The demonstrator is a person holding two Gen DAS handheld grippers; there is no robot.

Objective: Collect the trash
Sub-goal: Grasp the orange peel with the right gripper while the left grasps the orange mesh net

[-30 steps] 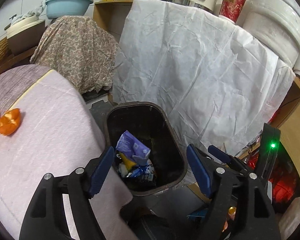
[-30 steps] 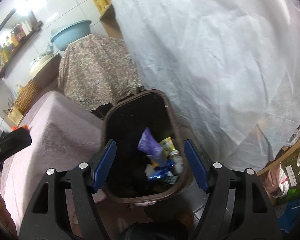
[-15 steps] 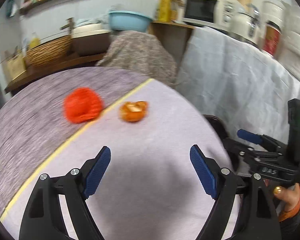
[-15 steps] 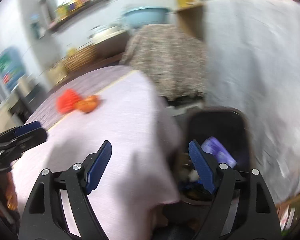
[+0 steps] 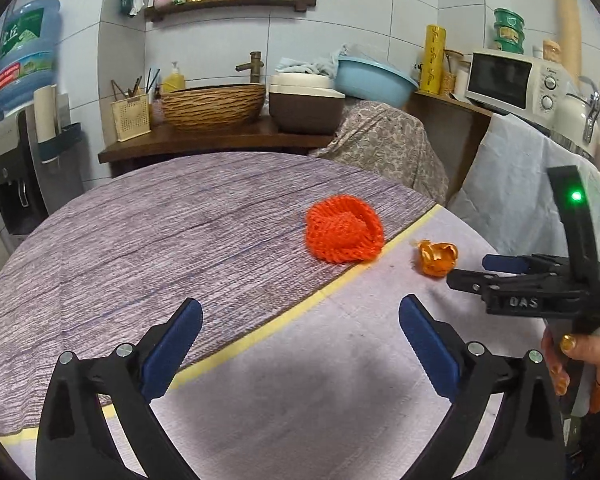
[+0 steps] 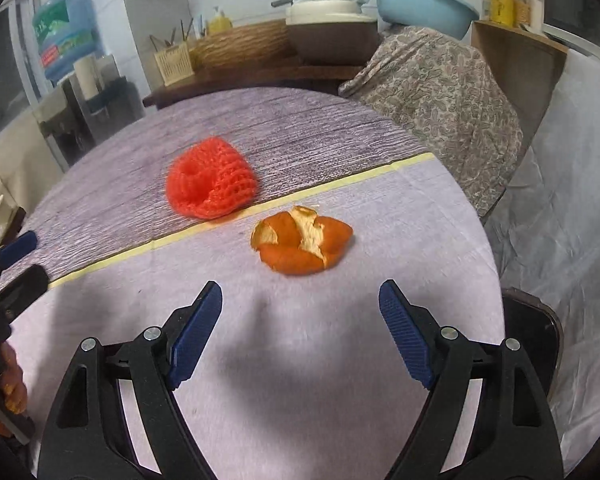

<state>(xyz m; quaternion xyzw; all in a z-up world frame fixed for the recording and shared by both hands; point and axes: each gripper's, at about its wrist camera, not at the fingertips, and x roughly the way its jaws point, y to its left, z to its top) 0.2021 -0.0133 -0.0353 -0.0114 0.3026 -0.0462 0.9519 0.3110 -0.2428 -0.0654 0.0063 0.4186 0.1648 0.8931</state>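
Observation:
An orange peel (image 6: 302,244) lies on the lilac tablecloth (image 6: 300,360), just ahead of my open, empty right gripper (image 6: 300,320). A red-orange foam fruit net (image 6: 210,178) lies beyond it across a yellow tape line. In the left wrist view the net (image 5: 342,234) and the peel (image 5: 436,258) lie ahead and to the right of my open, empty left gripper (image 5: 300,336). The right gripper (image 5: 500,274) shows from the side at the right, near the peel. The dark trash bin's rim (image 6: 536,320) shows past the table's right edge.
A patterned cloth covers something (image 6: 440,80) behind the table. A white sheet (image 6: 572,200) hangs at the right. A counter at the back holds a woven basin (image 5: 212,106), a brown pot (image 5: 306,106) and a blue basin (image 5: 374,80). A microwave (image 5: 512,80) stands at the right.
Both grippers have swung from over the trash bin up and left to face the table. The net and peel are now in front of them. Both stay open.

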